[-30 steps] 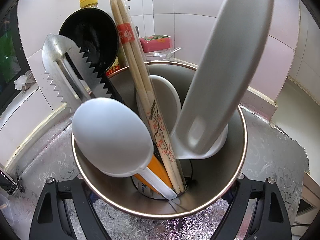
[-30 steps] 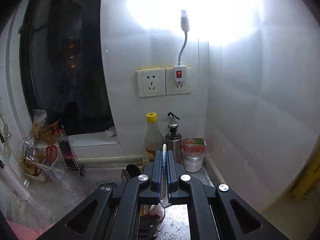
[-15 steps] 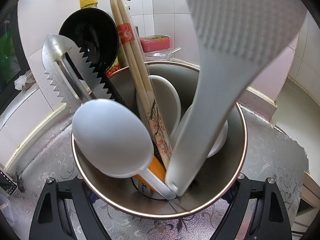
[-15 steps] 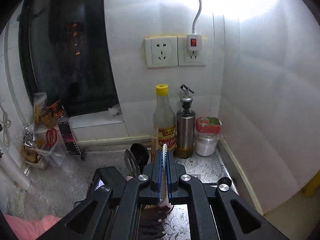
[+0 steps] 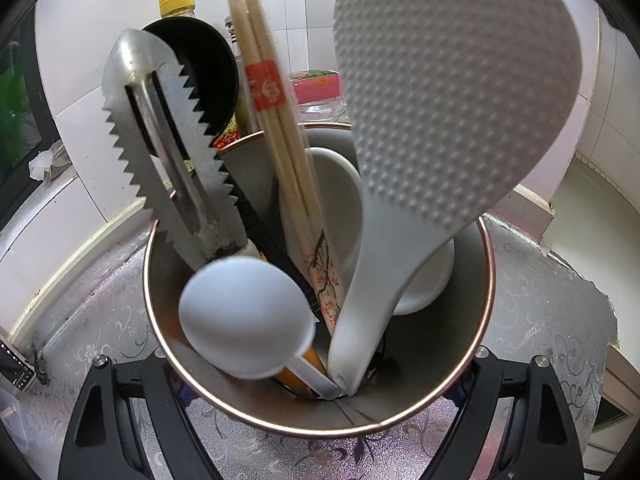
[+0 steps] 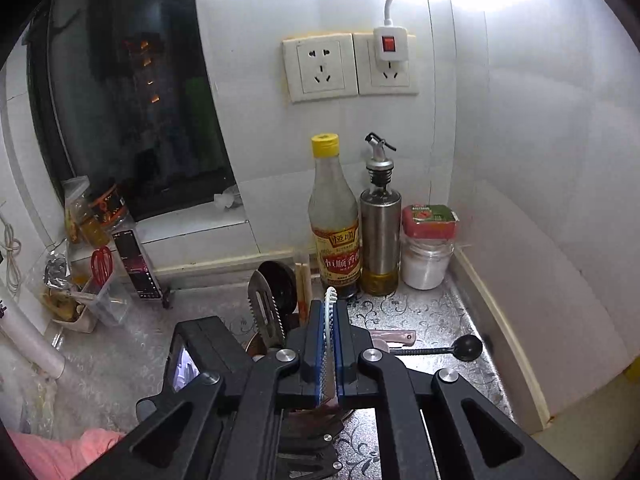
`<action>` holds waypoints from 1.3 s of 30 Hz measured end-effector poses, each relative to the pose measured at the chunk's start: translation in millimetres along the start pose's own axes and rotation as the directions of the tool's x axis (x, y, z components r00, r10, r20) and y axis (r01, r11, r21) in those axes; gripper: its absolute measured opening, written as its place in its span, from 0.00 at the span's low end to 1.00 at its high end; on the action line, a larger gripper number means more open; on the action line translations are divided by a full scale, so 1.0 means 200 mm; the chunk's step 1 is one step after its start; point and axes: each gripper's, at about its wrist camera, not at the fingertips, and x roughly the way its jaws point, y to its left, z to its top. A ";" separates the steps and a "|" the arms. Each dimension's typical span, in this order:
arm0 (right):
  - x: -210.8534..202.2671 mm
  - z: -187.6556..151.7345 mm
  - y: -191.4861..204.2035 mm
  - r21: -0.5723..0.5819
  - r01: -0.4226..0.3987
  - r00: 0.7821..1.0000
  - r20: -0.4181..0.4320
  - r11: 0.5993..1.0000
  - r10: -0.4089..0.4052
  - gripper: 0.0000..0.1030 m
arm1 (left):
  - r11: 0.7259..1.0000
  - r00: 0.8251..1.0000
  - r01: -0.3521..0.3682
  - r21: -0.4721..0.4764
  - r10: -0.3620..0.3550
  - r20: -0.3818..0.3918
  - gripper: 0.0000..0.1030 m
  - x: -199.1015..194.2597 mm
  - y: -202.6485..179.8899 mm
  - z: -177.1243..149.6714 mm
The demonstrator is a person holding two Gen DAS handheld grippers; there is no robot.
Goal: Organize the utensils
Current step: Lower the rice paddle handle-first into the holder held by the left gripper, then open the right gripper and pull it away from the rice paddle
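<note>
We hold the left claw [image 5: 320, 420] low against the near side of the steel utensil holder [image 5: 486, 264], its two black fingers [image 5: 120, 412] straddling the round wall and clamped on it from both sides, the tool angled down into the cup. The holder stands on the silver-patterned table [image 5: 540, 300].

Our right claw [image 6: 329, 344] points down and forward toward the tiled corner, its blue-padded jaws pressed together on the thin edge of the white rice paddle [image 6: 329, 312]. In the left wrist view that paddle [image 5: 440, 120] stands almost upright, its dimpled blade high above the rim and the end of its handle down at the bottom of the holder.

Beside it in the holder are a white ladle [image 5: 244, 316], a serrated metal tool [image 5: 168, 152], a black ladle [image 5: 200, 64], wrapped chopsticks [image 5: 276, 120] and a white spoon [image 5: 336, 200].

On the table to the right of our right claw lie a black spoon [image 6: 466, 347] and a pink-handled knife [image 6: 394, 336]. A vinegar bottle [image 6: 335, 216], an oil dispenser [image 6: 380, 236] and a red-lidded jar [image 6: 428, 244] stand against the wall.
</note>
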 end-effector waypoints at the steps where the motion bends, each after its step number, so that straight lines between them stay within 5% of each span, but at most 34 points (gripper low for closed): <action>1: 0.01 0.00 0.00 0.001 -0.001 1.000 -0.003 1.000 0.001 0.05 | 1.000 1.000 0.000 0.001 0.000 0.000 0.87 0.00 0.00 0.00; 39: -0.03 -0.01 0.03 0.004 0.006 1.000 -0.006 1.000 -0.006 0.07 | 1.000 1.000 0.006 -0.006 -0.007 -0.005 0.87 0.01 0.03 0.00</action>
